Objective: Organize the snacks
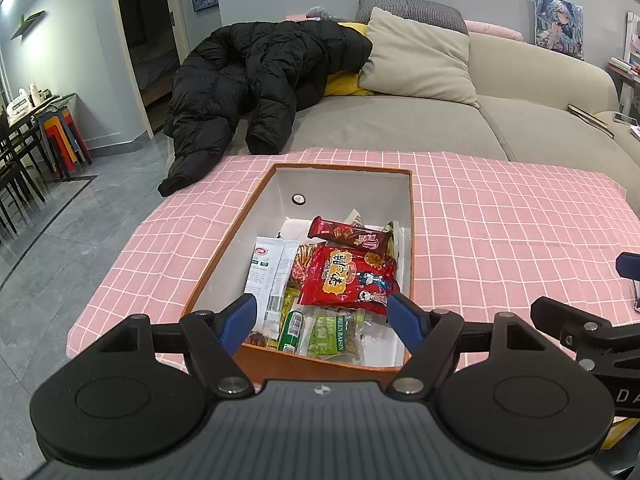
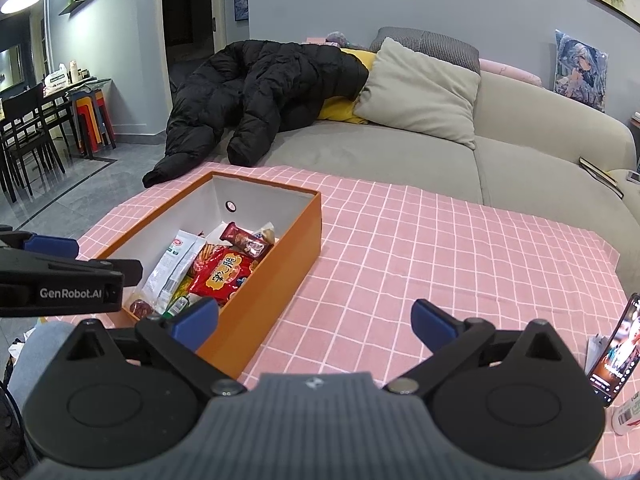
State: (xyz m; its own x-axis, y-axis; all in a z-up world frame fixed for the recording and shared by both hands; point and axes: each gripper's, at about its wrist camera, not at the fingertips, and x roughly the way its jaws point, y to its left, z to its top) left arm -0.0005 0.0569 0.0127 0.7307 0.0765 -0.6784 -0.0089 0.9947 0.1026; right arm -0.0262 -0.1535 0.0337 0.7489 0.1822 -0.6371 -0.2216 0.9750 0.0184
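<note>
An orange box (image 1: 224, 248) with white inner walls sits on the pink checked tablecloth (image 1: 500, 232). It holds several snack packets: a red bag (image 1: 348, 276), a brown bar (image 1: 348, 236), a white pack (image 1: 268, 268) and a green raisin pack (image 1: 332, 336). My left gripper (image 1: 322, 314) is open and empty, above the box's near end. The box (image 2: 276, 256) lies left in the right wrist view. My right gripper (image 2: 316, 322) is open and empty over bare cloth (image 2: 440, 248) beside the box. The left gripper's side (image 2: 60, 276) shows at the left edge.
A grey sofa (image 1: 400, 120) with a black down jacket (image 1: 256, 80) and a beige cushion (image 1: 420, 56) stands behind the table. A phone (image 2: 616, 356) leans at the table's right edge. Dark chairs and stacked stools (image 1: 64, 136) stand far left on the tiled floor.
</note>
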